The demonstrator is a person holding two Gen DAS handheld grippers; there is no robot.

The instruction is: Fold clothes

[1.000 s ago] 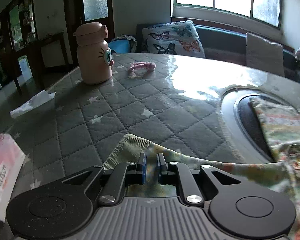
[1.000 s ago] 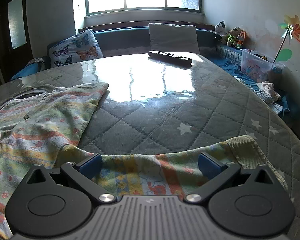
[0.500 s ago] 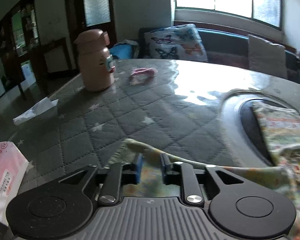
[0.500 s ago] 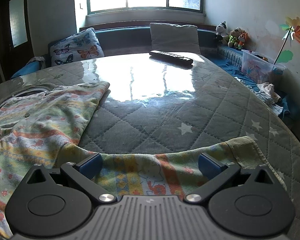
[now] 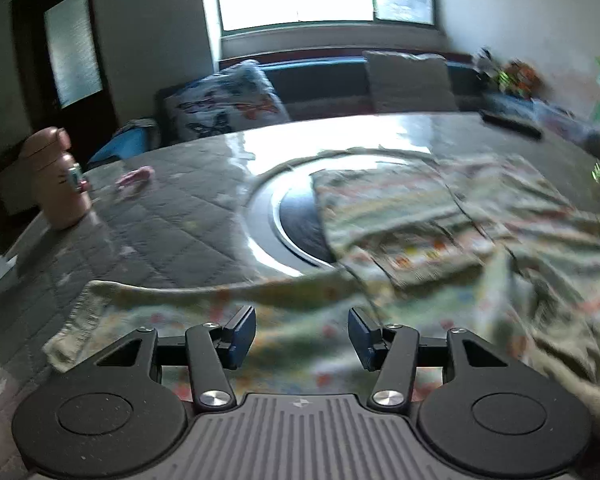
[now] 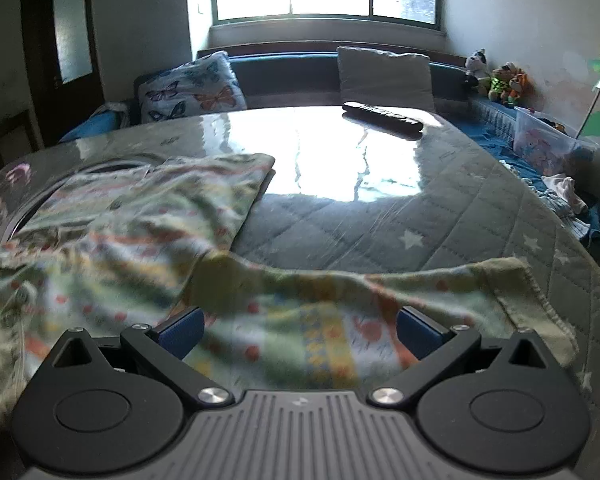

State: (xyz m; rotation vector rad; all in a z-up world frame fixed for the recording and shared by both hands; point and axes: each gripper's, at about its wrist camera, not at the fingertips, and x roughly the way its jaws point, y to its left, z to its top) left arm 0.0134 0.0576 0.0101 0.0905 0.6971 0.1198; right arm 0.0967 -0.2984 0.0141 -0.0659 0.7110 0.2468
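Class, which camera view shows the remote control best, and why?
The right wrist view: the remote control lies sharp and whole on the far side of the table. In the left wrist view it is only a blurred dark bar near the right edge.

Counted items. One patterned garment (image 6: 112, 240) lies spread on one quilted table (image 6: 440, 216). Two grippers: left gripper (image 5: 302, 332) and right gripper (image 6: 298, 330), each with two blue-padded fingers set apart. One pink bottle (image 5: 58, 184) at nine o'clock in the left wrist view. One remote control (image 6: 382, 117) at one o'clock in the right wrist view. Two cushions: one butterfly cushion (image 6: 190, 90), one grey cushion (image 6: 384, 74).
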